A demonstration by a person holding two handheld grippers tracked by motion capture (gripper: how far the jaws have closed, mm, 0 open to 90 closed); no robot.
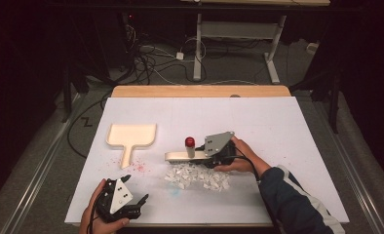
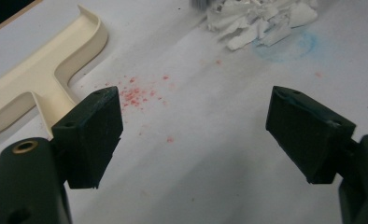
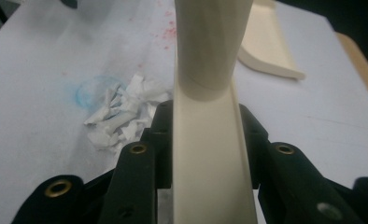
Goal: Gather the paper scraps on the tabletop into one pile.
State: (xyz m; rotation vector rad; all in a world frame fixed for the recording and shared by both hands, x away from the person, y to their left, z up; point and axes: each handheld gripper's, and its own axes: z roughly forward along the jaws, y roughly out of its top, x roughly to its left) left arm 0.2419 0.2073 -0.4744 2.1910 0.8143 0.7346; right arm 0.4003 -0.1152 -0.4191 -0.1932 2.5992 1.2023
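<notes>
A cream brush (image 1: 179, 156) with an upright handle topped by a red cap (image 1: 189, 142) lies level just behind a pile of white paper scraps (image 1: 197, 176). My right gripper (image 1: 203, 157) is shut on the brush's end; in the right gripper view the brush (image 3: 210, 154) runs between the jaws of the right gripper (image 3: 205, 122), with the scraps (image 3: 121, 119) to its left. A cream dustpan (image 1: 131, 136) lies flat farther left. My left gripper (image 1: 140, 203) rests near the table's front edge; the left gripper (image 2: 196, 126) stands open over bare paper, holding nothing.
White paper (image 1: 258, 126) covers the wooden table (image 1: 200, 91). Red specks (image 2: 138, 93) lie by the dustpan's handle (image 2: 56, 100), and a faint blue smudge (image 2: 289, 46) lies beside the scraps (image 2: 261, 21). Cables and a desk frame (image 1: 239, 34) are on the floor beyond.
</notes>
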